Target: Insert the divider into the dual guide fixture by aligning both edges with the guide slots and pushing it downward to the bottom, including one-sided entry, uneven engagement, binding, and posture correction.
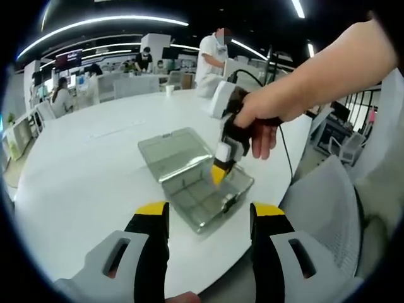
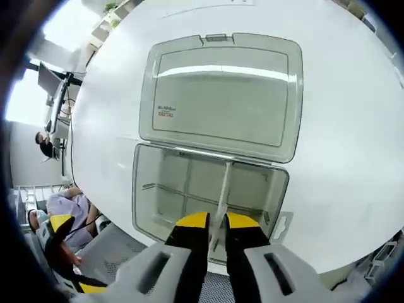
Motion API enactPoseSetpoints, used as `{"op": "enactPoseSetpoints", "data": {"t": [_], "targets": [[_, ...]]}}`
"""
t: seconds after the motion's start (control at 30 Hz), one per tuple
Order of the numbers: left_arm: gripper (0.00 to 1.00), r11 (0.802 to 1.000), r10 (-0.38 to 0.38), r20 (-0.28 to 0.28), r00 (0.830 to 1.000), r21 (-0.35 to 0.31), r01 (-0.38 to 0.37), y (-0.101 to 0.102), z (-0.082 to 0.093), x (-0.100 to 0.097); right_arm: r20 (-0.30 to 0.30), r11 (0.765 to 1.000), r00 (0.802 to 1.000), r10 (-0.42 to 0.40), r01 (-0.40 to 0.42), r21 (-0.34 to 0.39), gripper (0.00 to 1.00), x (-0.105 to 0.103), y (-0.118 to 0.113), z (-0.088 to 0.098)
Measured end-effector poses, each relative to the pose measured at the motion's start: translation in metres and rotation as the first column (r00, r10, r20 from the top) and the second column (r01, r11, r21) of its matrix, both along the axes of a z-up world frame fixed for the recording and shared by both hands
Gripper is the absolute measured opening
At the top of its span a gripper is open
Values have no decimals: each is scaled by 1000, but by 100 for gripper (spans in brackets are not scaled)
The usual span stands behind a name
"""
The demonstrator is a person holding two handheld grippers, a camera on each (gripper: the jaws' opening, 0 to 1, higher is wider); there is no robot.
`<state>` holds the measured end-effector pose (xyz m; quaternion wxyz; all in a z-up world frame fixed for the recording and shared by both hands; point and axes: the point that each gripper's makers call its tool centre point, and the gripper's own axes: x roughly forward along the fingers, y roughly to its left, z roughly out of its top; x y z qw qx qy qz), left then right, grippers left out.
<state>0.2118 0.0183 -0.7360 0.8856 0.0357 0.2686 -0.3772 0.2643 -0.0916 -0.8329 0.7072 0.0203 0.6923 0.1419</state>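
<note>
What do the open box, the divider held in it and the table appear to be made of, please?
Box: seemingly clear, slightly smoky plastic; the table shows through its walls and flipped-open lid, which carries a glossy streak.
Divider: probably thin translucent plastic, pale and whitish; held by the right gripper.
Table: smooth white top with a soft sheen, perhaps laminate; the material is uncertain.

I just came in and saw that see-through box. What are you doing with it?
A person is fitting a thin divider into a clear plastic box lying open on the white table. The right gripper pinches the divider's top edge, standing it in the box. The left gripper waits open nearby, holding nothing.
</note>
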Motion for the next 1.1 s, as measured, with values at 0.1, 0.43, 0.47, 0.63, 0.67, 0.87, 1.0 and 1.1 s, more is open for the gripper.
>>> {"op": "enactPoseSetpoints", "data": {"t": [0.1, 0.43, 0.47, 0.63, 0.67, 0.87, 1.0, 1.1], "targets": [[50, 1000, 1, -5, 1000, 6, -1, 0, 1, -1, 15, 1000, 1000, 7, -8, 16, 5, 3, -1, 4], [50, 999, 0, -26, 1000, 39, 1, 3, 2, -8, 98, 985, 988, 118, -129, 113, 1, 5, 0, 21], [50, 999, 1, -27, 1000, 40, 1, 3, 2, -8, 117, 979, 981, 153, -167, 121, 0, 6, 1, 23], [50, 999, 7, -42, 999, 54, -4, 6, 0, -11, 183, 962, 962, 202, -230, 146, 0, 2, -2, 29], [50, 999, 10, -44, 999, 53, -7, 6, 1, -11, 203, 955, 955, 216, -250, 160, 0, 2, -1, 30], [50, 998, 18, -53, 998, 64, -15, 9, 1, -11, 287, 925, 924, 254, -319, 206, 0, -3, 0, 37], [50, 997, 22, -59, 998, 74, -17, 10, 0, -11, 332, 904, 912, 242, -336, 265, 0, -4, 5, 42], [50, 997, 23, -61, 998, 78, -18, 10, 0, -11, 402, 878, 878, 259, -388, 281, 0, -5, 8, 48]]}}
